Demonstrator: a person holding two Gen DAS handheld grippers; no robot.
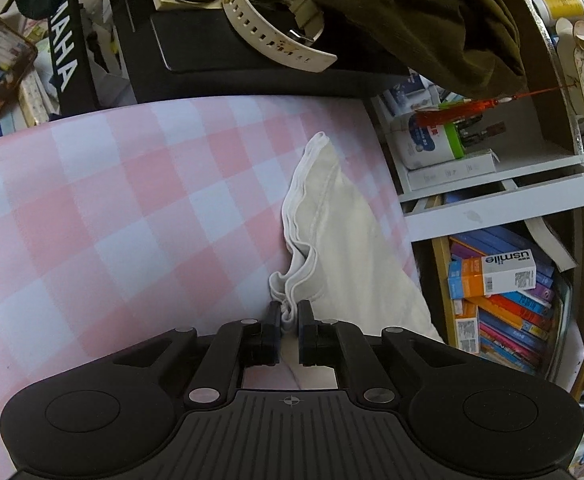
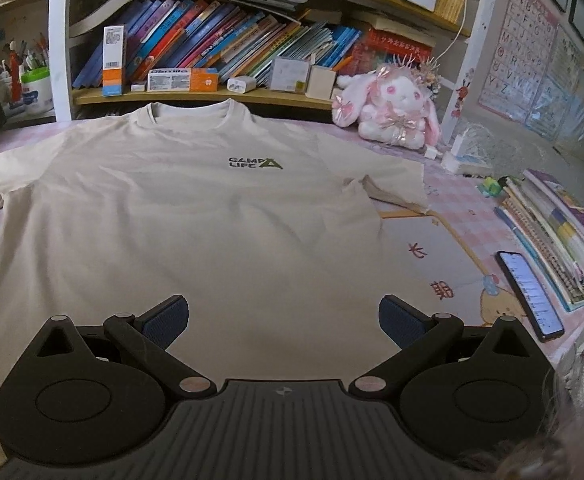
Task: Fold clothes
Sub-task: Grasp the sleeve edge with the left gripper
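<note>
Left gripper (image 1: 289,320), low and centre in its own view, is clamped on the bunched hem of a sleeve of the cream T-shirt (image 1: 343,232); your pads pinch the ruffled white edge, and the cloth runs up and away from them toward the middle of the frame. Your right gripper (image 2: 284,318) sits low in its view with the jaws wide apart and nothing between them; it hangs over the shirt's lower part.

You have the shirt spread front-up across the middle of the right view, on the pink-and-white checked cloth (image 1: 112,208) that covers the table; its collar lies toward the top of the frame, close to the bookshelf (image 2: 212,94), and a small dark chest print reads CAMP LIFE. The sleeve on the right of that frame is folded back on itself.

Along the right edge you have a phone (image 2: 529,296) and a stack of books (image 2: 563,232), both apart from the shirt; a plush rabbit (image 2: 387,108) sits at upper right, near the shoulder. In the left view bare checked cloth fills the left half; a black keyboard (image 1: 220,64) bearing a white watch (image 1: 268,16) borders the top.
</note>
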